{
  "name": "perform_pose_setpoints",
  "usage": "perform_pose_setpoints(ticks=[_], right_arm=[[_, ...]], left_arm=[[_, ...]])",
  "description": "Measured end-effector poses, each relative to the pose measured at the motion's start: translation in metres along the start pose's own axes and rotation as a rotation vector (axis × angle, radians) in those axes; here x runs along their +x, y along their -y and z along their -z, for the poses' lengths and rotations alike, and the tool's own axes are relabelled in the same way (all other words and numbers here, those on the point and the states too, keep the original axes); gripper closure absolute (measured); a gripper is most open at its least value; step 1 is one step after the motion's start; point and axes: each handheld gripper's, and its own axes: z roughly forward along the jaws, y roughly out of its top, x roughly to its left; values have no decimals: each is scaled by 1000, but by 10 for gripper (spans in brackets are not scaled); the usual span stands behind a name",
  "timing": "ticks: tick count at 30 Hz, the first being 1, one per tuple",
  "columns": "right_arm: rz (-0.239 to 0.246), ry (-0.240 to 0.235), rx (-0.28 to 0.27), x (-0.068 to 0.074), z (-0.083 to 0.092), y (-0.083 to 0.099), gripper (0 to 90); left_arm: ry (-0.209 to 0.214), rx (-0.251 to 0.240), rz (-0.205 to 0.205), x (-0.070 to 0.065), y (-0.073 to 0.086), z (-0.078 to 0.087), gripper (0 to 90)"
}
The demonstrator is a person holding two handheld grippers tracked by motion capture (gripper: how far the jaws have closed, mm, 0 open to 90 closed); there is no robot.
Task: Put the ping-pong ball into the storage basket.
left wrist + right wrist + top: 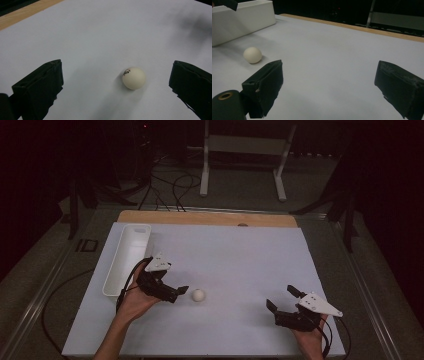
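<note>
One white table-tennis ball (198, 295) (dark print on its shell in the left gripper view) lies on the white tabletop (235, 255). Two grippers are present. The left gripper (176, 292), jaws spread wide and empty, sits just left of the ball, which lies between and ahead of its jaws without touching either. The right gripper (281, 298), likewise wide and empty, rests well to the right of the ball. One long white tray (127, 257) stands behind and to the left of the ball.
</note>
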Motion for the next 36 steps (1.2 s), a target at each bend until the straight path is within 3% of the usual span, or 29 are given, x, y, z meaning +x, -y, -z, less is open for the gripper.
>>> perform_pose_setpoints(ticks=[36], right_arm=[[5,-5,-2,-2,-3,-2,79]], left_arm=[[10,71,-11,-10,-8,-26,0]])
